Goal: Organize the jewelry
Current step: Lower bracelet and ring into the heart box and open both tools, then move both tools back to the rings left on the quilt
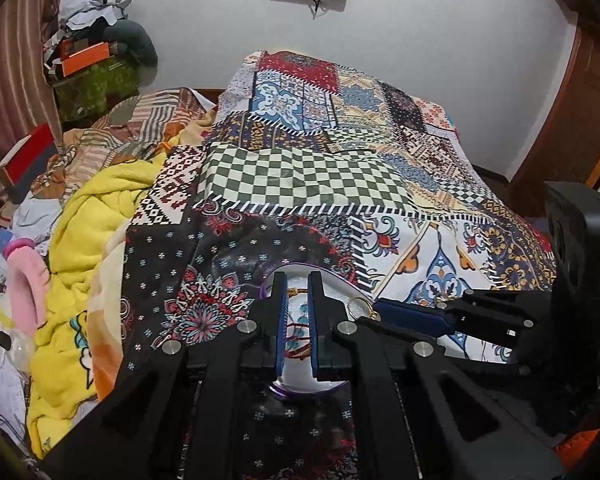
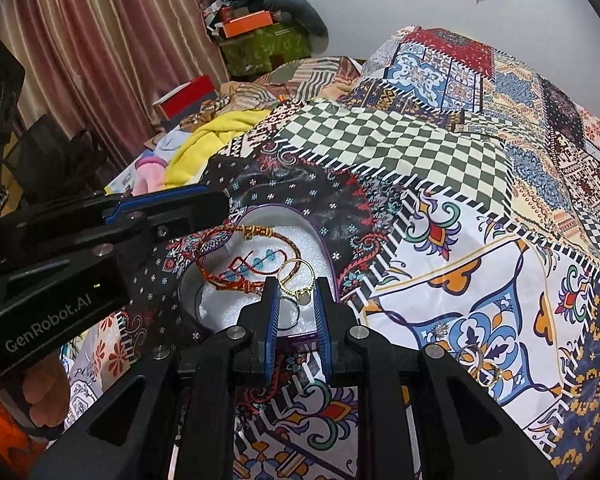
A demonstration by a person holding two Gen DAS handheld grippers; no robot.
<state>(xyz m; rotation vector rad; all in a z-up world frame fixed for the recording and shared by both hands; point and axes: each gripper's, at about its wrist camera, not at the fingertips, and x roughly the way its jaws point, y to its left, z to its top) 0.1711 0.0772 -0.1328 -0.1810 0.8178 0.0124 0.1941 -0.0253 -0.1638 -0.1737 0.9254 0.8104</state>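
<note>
Right gripper at the heart-shaped box, ring between its tips.

Right gripper (image 2: 297, 292) stood narrowly parted over the box (image 2: 329, 258) near rim; the gold ring (image 2: 296, 280) lay between its tips, grip uncertain. Left gripper (image 1: 297, 304) hovered part-open above the box's bracelet (image 2: 236, 258). Two more rings (image 2: 478, 364) lay right of the box, on the bed.

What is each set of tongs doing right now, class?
Left tongs: open, empty, over the heart-shaped box.
Right tongs: open around the gold ring; grip cannot be told.
</note>
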